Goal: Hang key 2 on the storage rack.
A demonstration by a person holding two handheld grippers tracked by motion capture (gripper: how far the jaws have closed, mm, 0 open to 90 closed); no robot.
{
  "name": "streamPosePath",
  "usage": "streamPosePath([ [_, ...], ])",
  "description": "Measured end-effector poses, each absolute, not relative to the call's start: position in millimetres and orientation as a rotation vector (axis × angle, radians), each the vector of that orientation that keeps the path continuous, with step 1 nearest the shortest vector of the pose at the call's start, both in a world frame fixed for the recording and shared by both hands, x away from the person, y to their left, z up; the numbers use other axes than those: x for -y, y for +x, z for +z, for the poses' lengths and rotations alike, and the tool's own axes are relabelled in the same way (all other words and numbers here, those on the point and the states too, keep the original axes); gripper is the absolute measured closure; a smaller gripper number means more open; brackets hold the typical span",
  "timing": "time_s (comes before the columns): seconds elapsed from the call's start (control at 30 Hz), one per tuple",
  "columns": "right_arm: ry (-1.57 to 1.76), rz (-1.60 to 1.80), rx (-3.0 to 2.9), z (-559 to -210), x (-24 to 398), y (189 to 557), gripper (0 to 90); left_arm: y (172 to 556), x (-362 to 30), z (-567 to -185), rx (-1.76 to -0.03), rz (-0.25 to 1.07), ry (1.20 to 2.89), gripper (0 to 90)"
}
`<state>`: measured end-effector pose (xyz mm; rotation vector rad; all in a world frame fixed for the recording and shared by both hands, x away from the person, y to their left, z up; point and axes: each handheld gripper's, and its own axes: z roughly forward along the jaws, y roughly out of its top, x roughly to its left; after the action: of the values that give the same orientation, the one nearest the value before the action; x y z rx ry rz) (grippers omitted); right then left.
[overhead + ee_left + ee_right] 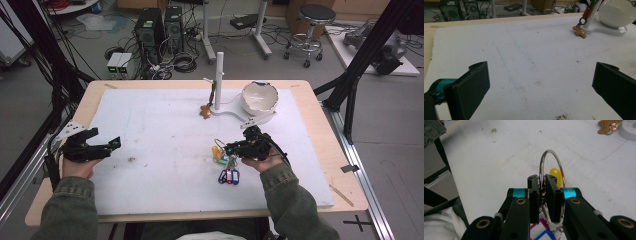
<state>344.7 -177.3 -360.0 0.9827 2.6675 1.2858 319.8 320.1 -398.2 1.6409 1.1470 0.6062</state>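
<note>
Your right gripper (542,185) clamped on key ring (549,166), lifted above bench (150,130) centre-right; left gripper (541,85) apart, idle. Risk: thin ring twists out, dangling tags (228,176) snag.

Left hand-held gripper (116,143) of black plastic, gripped in the left hand (80,162) at the left edge of the white tabletop (150,130), lying roughly level and pointing rightward; jaws spread wide with nothing between them. Right hand-held gripper (227,148), black with turquoise bands, cradled from below in the right hand (265,161), pointing leftward, lifted off the surface; jaws clamped tight on a thin silver metal key ring (550,167). Both forearms in olive-green sleeves, entering from the near edge, elbows bent slightly outward.
</note>
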Motion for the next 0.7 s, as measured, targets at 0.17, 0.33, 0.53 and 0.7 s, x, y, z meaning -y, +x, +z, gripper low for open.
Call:
streamPosePath([
  [0.17, 1.002, 1.316, -2.646, -349.1, 180.9, 350.1, 82.6, 319.6, -320.4, -398.0, -1.148, 0.607, 1.637, 1.8],
  [0.33, 1.016, 1.364, -2.634, -338.8, 183.5, 352.8, 82.6, 319.7, -320.2, -398.1, -1.148, 0.605, 1.638, 1.7],
  [0.53, 1.069, 1.412, -2.613, -328.9, 186.4, 358.2, 82.6, 319.6, -320.5, -398.0, -1.149, 0.605, 1.632, 1.7],
  [0.7, 1.083, 1.449, -2.593, -315.5, 188.3, 363.7, 82.6, 320.0, -320.7, -398.2, -1.148, 0.604, 1.633, 1.7],
])
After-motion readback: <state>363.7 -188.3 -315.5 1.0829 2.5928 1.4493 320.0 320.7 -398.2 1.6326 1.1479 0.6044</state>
